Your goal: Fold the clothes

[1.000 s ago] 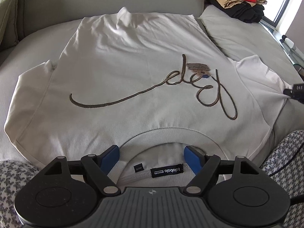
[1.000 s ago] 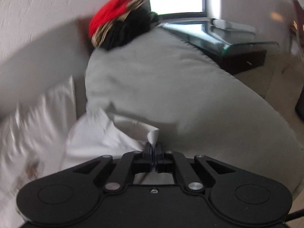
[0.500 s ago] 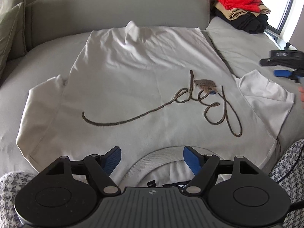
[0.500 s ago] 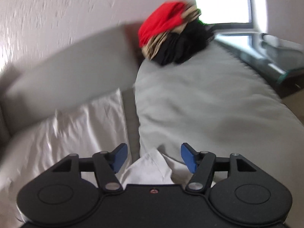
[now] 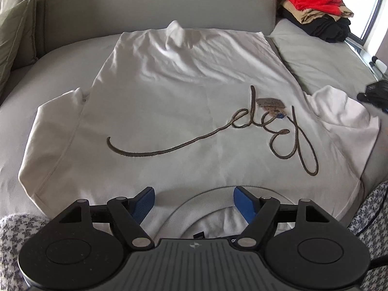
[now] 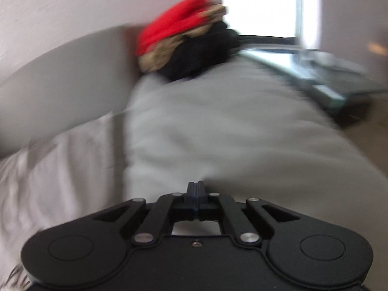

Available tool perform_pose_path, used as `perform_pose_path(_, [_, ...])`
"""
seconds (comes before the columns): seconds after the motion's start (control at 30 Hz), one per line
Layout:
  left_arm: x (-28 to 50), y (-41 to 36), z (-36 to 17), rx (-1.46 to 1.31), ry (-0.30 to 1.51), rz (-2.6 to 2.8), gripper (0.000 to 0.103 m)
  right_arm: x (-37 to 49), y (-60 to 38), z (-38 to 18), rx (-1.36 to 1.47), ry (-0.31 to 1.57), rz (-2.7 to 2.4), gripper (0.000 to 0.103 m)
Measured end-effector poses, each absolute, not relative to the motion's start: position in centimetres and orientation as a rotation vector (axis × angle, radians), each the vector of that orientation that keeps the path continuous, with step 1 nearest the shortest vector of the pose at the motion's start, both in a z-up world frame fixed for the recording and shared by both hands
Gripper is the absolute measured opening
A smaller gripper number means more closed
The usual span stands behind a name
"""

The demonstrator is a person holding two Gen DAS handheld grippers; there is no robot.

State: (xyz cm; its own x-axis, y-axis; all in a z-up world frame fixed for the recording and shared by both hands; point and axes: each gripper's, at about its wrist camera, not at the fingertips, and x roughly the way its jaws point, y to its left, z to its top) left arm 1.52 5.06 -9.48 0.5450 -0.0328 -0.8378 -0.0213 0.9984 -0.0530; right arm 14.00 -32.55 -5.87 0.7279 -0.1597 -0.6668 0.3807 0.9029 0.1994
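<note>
One white sweatshirt (image 5: 169, 111), one far-right pile of folded clothes (image 5: 317, 12), one left cushion (image 5: 14, 36), two grippers.

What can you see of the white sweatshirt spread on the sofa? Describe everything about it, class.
The white sweatshirt lies flat and face up on the grey sofa, its ribbed collar nearest the left gripper, whose open jaws straddle that collar. It looks like soft knit cotton, lightly wrinkled near the far hem. Brown looping script runs across the chest, with a small tag resting on it. Both short sleeves spread outward.
</note>
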Motion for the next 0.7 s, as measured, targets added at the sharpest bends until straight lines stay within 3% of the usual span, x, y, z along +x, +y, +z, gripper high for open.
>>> perform_pose_path(0.07, [1.0, 5.4, -8.7, -0.059, 0.968, -0.001, 0.072, 12.4, -32.7, -4.5, 0.400, 0.678, -0.286, 0.030])
perform_pose_path(0.1, [0.7, 5.6, -8.2, -0.059, 0.953, 0.004, 0.072, 11.2, -31.9, -3.2, 0.409, 0.660, -0.245, 0.054])
perform_pose_path(0.13, [0.4, 6.0, -7.6, -0.059, 0.937, 0.010, 0.072, 10.1, -31.0, -1.9, 0.418, 0.643, -0.204, 0.066])
perform_pose_path(0.3, [-1.4, 7.8, -5.0, -0.066, 0.870, 0.044, 0.072, 4.3, -26.9, 4.6, 0.459, 0.552, 0.001, 0.084])
perform_pose_path(0.43, [-3.1, 10.4, -2.7, -0.091, 0.825, 0.083, 0.072, 1.3, -23.2, 7.6, 0.422, 0.512, 0.066, 0.085])
perform_pose_path(0.6, [-5.4, 15.9, -1.2, -0.171, 0.802, 0.152, 0.073, 0.0, -21.5, 8.0, 0.488, 0.554, 0.134, 0.098])
perform_pose_path(0.7, [-5.5, 20.2, -2.1, -0.253, 0.809, 0.259, 0.070, 0.8, -19.8, 6.3, 0.478, 0.626, 0.158, 0.098])
